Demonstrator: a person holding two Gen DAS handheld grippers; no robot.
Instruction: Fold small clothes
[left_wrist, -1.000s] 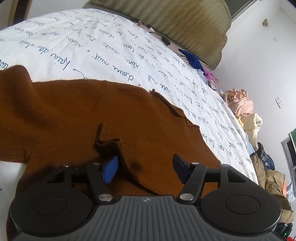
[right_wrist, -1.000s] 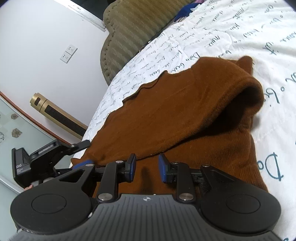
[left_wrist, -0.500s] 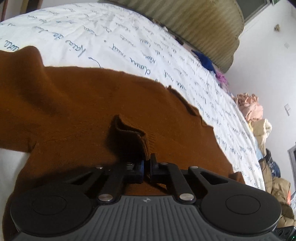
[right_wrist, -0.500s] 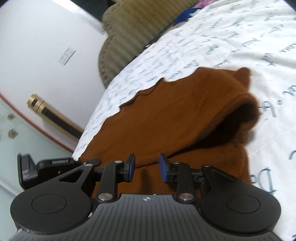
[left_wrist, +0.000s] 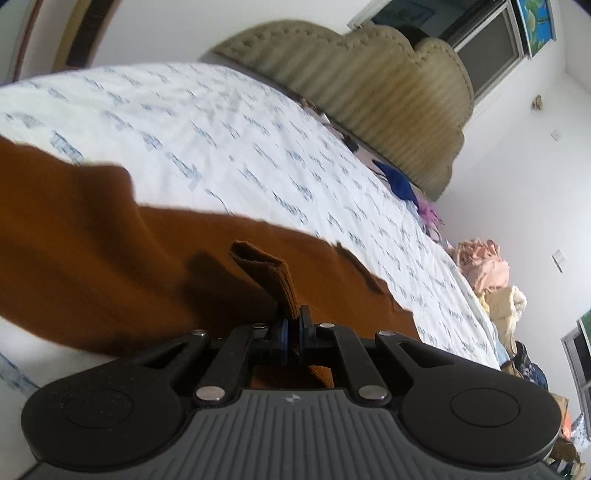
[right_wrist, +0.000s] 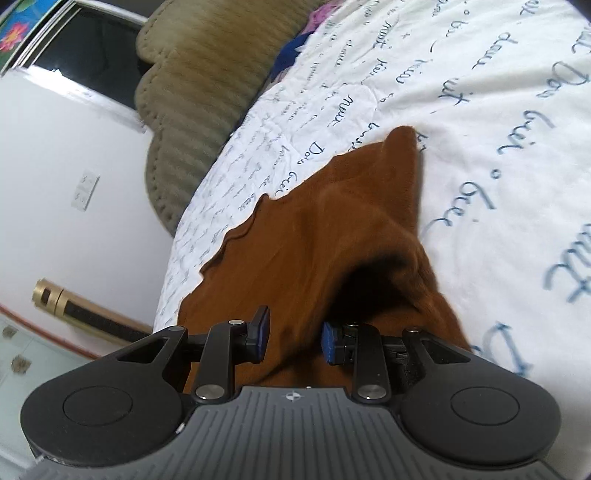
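Observation:
A brown knit garment (left_wrist: 110, 266) lies spread on the white bedsheet (left_wrist: 207, 122) with blue script. My left gripper (left_wrist: 293, 325) is shut on a ribbed edge of the garment (left_wrist: 275, 275) and holds it raised off the bed. In the right wrist view the same brown garment (right_wrist: 303, 251) lies partly folded over itself, with a dark hollow under the fold. My right gripper (right_wrist: 293, 338) is open, its blue pads apart, just above the garment's near part and holding nothing.
An olive tufted headboard (left_wrist: 369, 96) stands at the far end of the bed. A blue cloth (left_wrist: 397, 182) and a pile of pink and cream clothes (left_wrist: 484, 266) lie along the bed's right side. A gold and black cylinder (right_wrist: 77, 314) sits by the wall.
My left gripper closed on the garment's ribbed edge and lifted it. My right gripper opened wider and moved over the garment.

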